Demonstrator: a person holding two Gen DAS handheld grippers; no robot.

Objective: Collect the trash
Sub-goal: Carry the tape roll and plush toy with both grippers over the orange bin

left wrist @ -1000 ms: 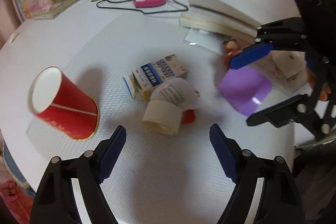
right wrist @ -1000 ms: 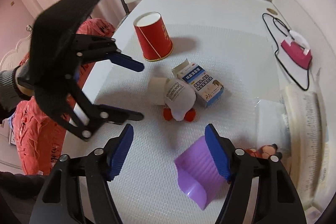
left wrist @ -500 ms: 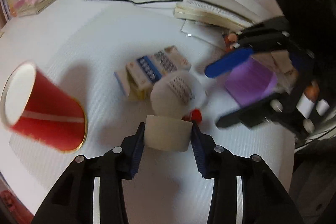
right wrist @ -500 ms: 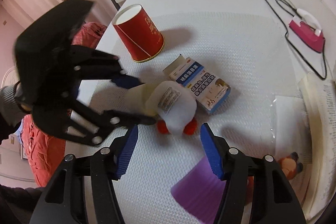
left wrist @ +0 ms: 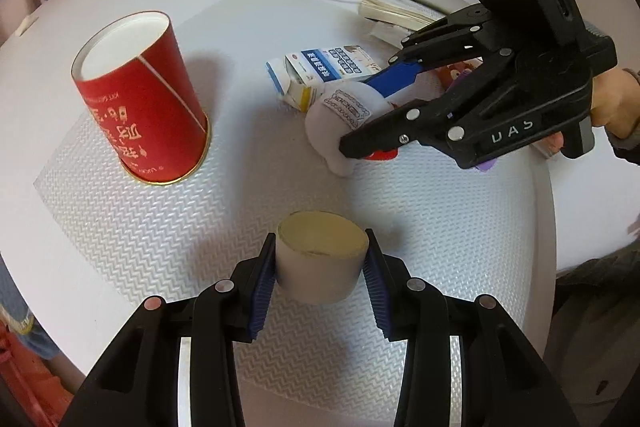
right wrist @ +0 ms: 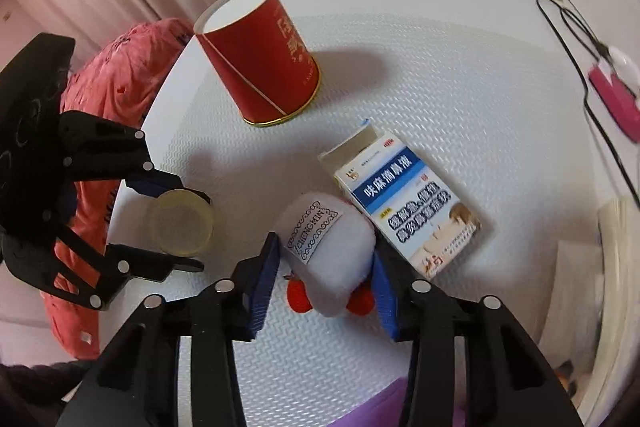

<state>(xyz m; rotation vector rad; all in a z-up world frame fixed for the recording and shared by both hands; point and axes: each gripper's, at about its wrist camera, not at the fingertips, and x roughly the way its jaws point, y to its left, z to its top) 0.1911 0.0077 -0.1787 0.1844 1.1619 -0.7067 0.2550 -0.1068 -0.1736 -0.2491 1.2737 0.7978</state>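
From the left wrist camera, the left gripper [left wrist: 321, 269] has its blue pads pressed on both sides of a short beige cardboard tape roll [left wrist: 321, 261], gripped over the white textured mat [left wrist: 120, 227]. A tall red paper cup with gold lettering [left wrist: 140, 103] stands upright to the left, well apart. Further off, the right gripper [left wrist: 372, 115] straddles a small white plush toy with a stitched label [left wrist: 344, 119], which lies against a blue-and-white medicine box [left wrist: 324, 71]. A hand [left wrist: 616, 107] grasps that gripper's handle.

From the right wrist camera, the right gripper [right wrist: 326, 277] has just been closing; its blue pads now sit tight against the white plush toy [right wrist: 332, 247], whose red feet poke out below. The medicine box [right wrist: 404, 203] touches the toy's right side. The red cup [right wrist: 260, 59] stands behind. At left, the left gripper [right wrist: 176, 227] holds the tape roll [right wrist: 182, 223].
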